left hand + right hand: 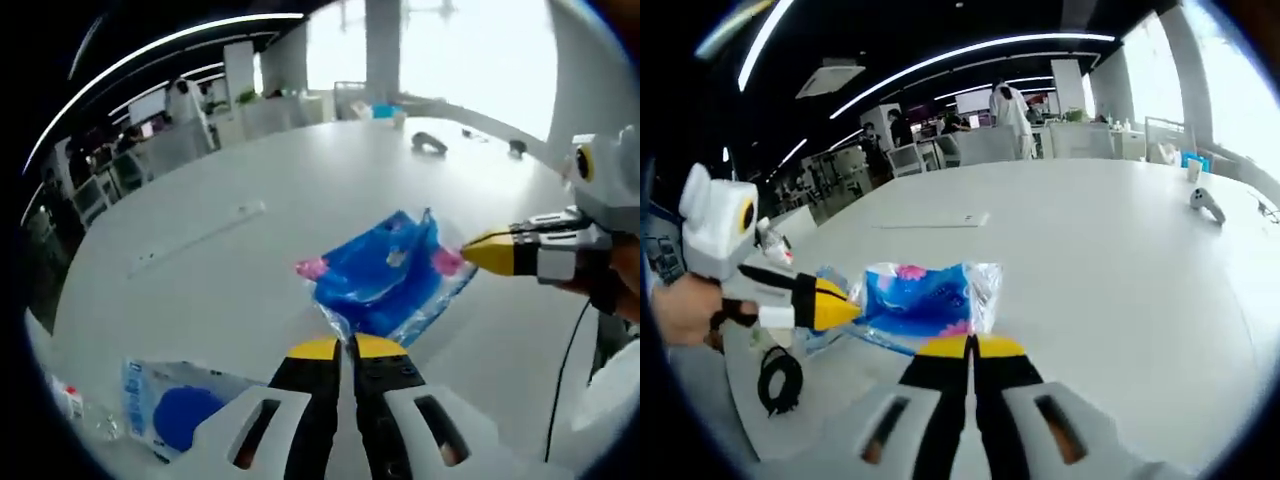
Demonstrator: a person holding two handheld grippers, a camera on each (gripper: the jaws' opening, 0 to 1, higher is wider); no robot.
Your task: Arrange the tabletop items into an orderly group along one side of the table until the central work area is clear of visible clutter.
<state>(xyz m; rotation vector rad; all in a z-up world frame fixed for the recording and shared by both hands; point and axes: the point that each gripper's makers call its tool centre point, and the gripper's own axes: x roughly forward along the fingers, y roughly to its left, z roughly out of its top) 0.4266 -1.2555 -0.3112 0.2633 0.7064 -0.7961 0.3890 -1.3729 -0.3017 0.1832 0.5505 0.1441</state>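
In the left gripper view, the left gripper (346, 347) rises from the bottom with its yellow-tipped fingers (314, 349) pressed together on the near edge of a clear plastic packet (388, 277) printed in blue and pink. The packet is stretched between the two tools: the right gripper (487, 252) comes in from the right, its yellow tips closed on the packet's far right corner. The packet sits over the white worktop (260, 270); whether it is touching the surface cannot be told. Near the lower left lies a flat clear pouch (170, 405) with a round blue item inside, and just beyond it, at the edge, a small bottle (72, 400). Farther out, a long pale strip (197, 238) lies flat on the worktop, and far across it sit two small dark objects (429, 143).

In the right gripper view, the right gripper (971, 347) has its fingers (1000, 348) shut on the packet's (925, 297) near edge, while the left gripper (845, 301), held by a hand (690, 310), clamps its left end. A coiled black cable (778, 378) lies near the lower left. Farther off are a flat white sheet (936, 220) and a white controller (1206, 204).
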